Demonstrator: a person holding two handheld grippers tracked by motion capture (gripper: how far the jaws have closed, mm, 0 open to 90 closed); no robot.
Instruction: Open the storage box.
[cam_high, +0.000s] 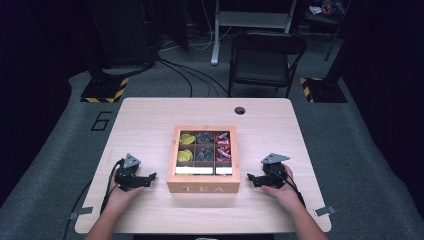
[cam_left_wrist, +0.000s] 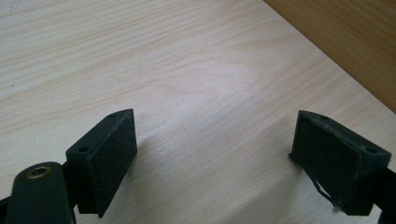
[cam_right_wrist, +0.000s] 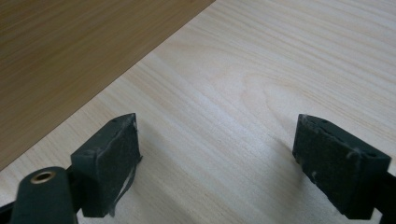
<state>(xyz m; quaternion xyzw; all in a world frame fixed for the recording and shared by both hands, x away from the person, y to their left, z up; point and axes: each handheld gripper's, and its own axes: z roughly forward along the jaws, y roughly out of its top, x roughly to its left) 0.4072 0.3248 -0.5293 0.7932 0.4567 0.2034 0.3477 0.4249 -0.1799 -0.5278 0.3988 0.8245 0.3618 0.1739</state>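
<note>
- The square, open wooden tea box (cam_high: 203, 187), lettered "TEA", sits mid-way on the pale wooden worktop (cam_high: 150, 115); its compartments hold yellow, dark and red sachets.
- The left tongs (cam_high: 150, 177) rest just left of the box, jaws wide, nothing between them.
- The right tongs (cam_high: 251, 179) rest just right of the box, jaws wide, likewise holding nothing.

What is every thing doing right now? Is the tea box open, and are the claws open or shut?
Tea box: lid open, upright on the table, compartments filled with yellow, dark and red packets.
Left claw: open, holding nothing, resting on the table left of the box.
Right claw: open, holding nothing, resting on the table right of the box.
Folding chair: unfolded, standing behind the table, nobody on it.
Table: standing level.
</note>
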